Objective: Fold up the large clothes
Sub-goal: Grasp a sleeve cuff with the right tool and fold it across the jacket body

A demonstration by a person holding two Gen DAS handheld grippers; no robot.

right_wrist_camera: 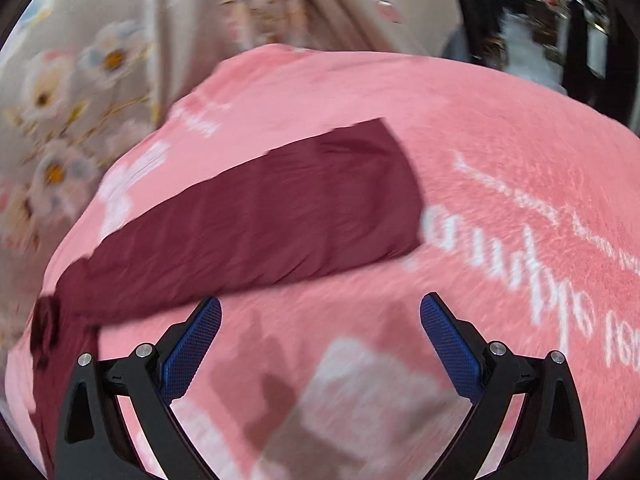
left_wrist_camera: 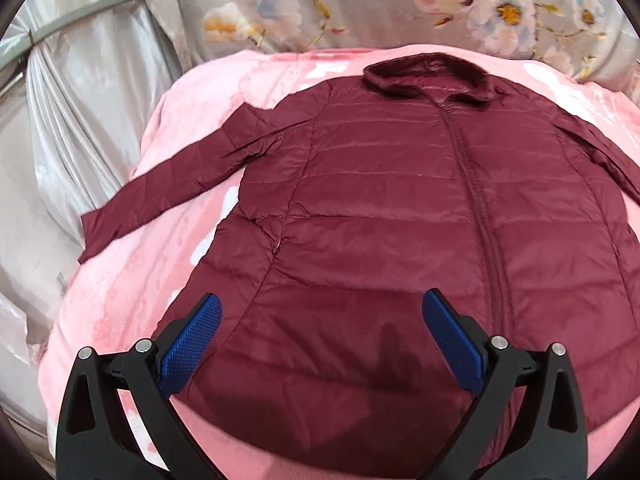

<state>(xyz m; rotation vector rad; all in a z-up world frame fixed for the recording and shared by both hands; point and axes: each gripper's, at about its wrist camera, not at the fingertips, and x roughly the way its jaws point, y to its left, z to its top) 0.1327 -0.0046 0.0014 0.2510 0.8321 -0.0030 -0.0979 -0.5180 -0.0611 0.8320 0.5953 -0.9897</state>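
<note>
A maroon quilted jacket [left_wrist_camera: 400, 200] lies flat and zipped on a pink blanket [left_wrist_camera: 132, 280], collar [left_wrist_camera: 428, 74] at the far end. Its left sleeve [left_wrist_camera: 168, 188] stretches out to the left. My left gripper [left_wrist_camera: 320, 308] is open and empty, hovering above the jacket's lower hem. In the right wrist view the other sleeve [right_wrist_camera: 260, 220] lies across the pink blanket [right_wrist_camera: 480, 140], its cuff pointing up and right. My right gripper [right_wrist_camera: 320, 312] is open and empty, just in front of that sleeve. This view is motion-blurred.
A floral grey fabric [left_wrist_camera: 360, 4] hangs behind the bed. Silvery satin drapes [left_wrist_camera: 80, 100] fall at the left edge. White lettering [right_wrist_camera: 520, 260] is printed on the blanket to the right. A dark cluttered area [right_wrist_camera: 540, 12] lies beyond the far right corner.
</note>
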